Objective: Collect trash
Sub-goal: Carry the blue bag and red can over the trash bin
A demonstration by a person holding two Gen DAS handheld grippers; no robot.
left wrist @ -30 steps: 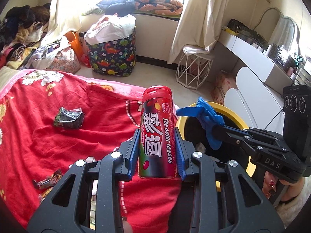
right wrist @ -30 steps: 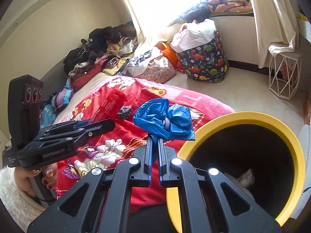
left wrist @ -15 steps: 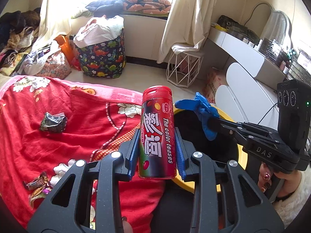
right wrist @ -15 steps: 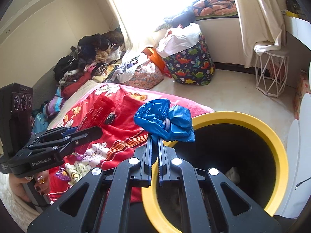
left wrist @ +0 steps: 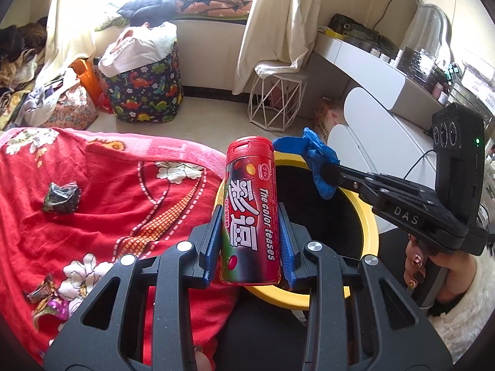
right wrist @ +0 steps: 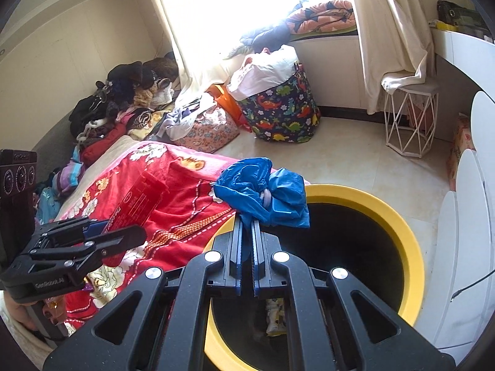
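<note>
Trash so far: red candy can, blue bag, a few wrappers and the yellow bin

The red candy can (left wrist: 250, 213) stands upright, lid on, white "The color teases" lettering down its side, pinched at its lower half, hanging over the 9 o'clock rim of the yellow bin (left wrist: 369, 216). The crumpled blue plastic bag (right wrist: 263, 191) is knotted in the middle and held by its bottom edge above the bin's 10 o'clock rim. The bin is round, black inside, with a pale wrapper (right wrist: 275, 315) lying at the bottom. On the red bed blanket, a dark crinkled wrapper (left wrist: 60, 198) lies at 9 o'clock from the can, and shiny candy wrappers (left wrist: 46, 300) lie at about 8 o'clock.
</note>
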